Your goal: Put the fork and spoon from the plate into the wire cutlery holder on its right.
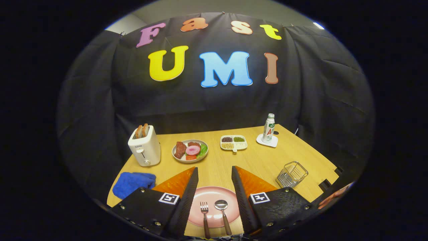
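Gripper view is being taken from above the near edge of the bench [267, 160], with the tongs [214, 197] being held wide apart and nothing being gripped between them. A pink plate [214, 192] is being framed between the two fingers, and on it the fork [204, 214] and the spoon [223, 211] are lying side by side, fork at nine o'clock of spoon, heads pointing to twelve o'clock and dark handles running back toward six o'clock past the plate's rim. Both pieces are being judged light, stiff and thin, with polished metal heads likely to be slippery; the handles are being judged the better place to be pinched, across their width, since they look thicker and less glossy. Lying flat on a glazed plate, either piece may be pushed along rather than lifted, so a low, level closing is being called for. The wire cutlery holder [292, 174] is standing at about two o'clock of the plate, near the bench's right edge, its mouth seeming to be tilted; it looks light and may be tipped by a careless drop. Bare wood is being left between plate and holder, giving open room. A hand [334, 197] is being seen just beyond that edge. A blue cloth [133, 182] is lying at nine o'clock, well apart
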Demonstrator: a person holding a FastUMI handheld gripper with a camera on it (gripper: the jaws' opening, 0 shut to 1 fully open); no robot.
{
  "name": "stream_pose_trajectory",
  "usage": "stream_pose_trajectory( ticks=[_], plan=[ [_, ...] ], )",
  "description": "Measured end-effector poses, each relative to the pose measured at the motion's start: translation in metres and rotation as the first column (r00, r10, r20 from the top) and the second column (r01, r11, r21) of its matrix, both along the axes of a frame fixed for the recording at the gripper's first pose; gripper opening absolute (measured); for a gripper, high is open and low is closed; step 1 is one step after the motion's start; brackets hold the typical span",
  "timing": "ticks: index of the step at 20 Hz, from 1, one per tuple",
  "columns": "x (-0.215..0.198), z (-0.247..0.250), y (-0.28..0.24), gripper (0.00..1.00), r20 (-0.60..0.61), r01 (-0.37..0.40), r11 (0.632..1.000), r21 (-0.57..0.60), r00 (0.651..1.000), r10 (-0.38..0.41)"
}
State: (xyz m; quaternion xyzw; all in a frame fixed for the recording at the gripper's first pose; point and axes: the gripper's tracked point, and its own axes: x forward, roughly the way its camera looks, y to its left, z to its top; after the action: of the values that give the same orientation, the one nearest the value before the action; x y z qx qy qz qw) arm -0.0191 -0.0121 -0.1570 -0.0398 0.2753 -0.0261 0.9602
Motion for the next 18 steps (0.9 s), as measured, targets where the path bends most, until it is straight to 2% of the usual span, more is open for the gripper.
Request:
stream_pose_trajectory(
  ticks=[4,8,11,18],
  plan=[
    [-0.007,-0.033,-0.007,0.63,-0.12,-0.001,0.999,-0.034,0.993,-0.003],
    [-0.019,-0.073,-0.013,0.63,-0.266,-0.001,0.998,-0.066,0.964,-0.016],
    [-0.031,-0.101,-0.016,0.63,-0.372,-0.005,0.997,-0.082,0.928,-0.026],
    [-0.052,-0.161,-0.018,0.58,-0.583,-0.023,0.993,-0.119,0.811,-0.051]
  ],
)
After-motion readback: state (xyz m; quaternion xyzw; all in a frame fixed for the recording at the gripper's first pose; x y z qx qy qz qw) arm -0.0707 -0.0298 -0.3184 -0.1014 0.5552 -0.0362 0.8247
